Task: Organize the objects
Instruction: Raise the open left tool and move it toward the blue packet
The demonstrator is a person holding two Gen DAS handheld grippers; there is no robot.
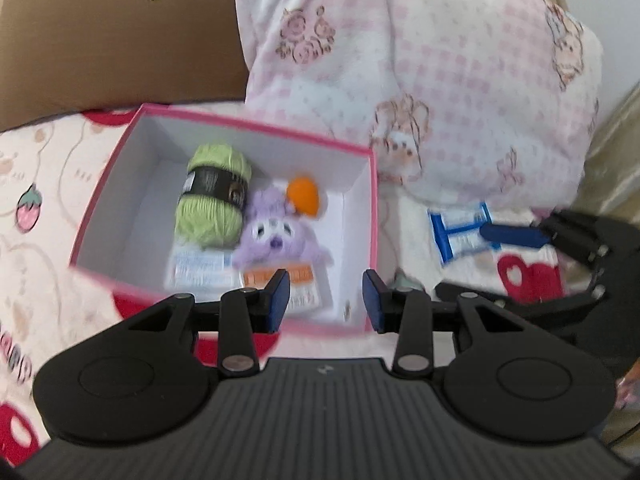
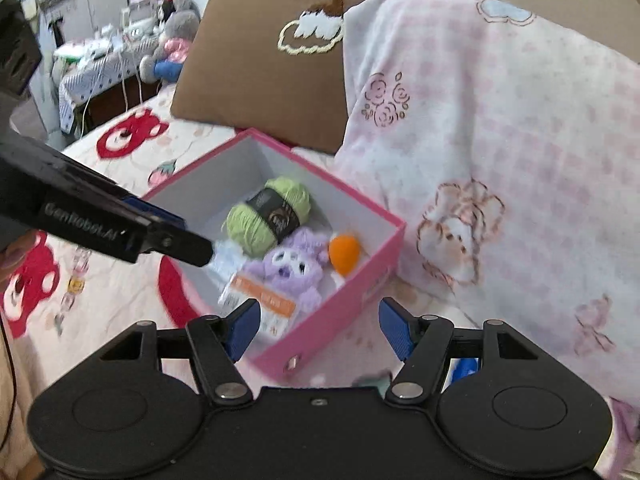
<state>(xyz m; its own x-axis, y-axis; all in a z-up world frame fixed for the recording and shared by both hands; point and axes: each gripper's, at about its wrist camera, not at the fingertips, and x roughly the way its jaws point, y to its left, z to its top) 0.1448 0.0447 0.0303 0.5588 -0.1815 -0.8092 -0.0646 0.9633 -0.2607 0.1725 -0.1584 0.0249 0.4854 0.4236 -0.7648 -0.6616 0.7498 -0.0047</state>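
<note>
Both tongs, left (image 1: 325, 300) and right (image 2: 320, 326), are held wide and empty above the pink box's (image 2: 340, 312) near rim. Green yarn (image 2: 269, 214), purple plush (image 2: 291, 270) and orange toy (image 2: 344, 254) are contained inside the box.

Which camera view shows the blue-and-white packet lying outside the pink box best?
The left wrist view. There the blue-and-white packet lies on the bedspread, right of the pink box, with the right gripper at it. The right wrist view shows at most a blue scrap behind its own finger.

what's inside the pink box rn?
Pink box holds green yarn, a purple plush, an orange ball and flat packets. The packets lie partly under the toys; their labels are unreadable.
</note>
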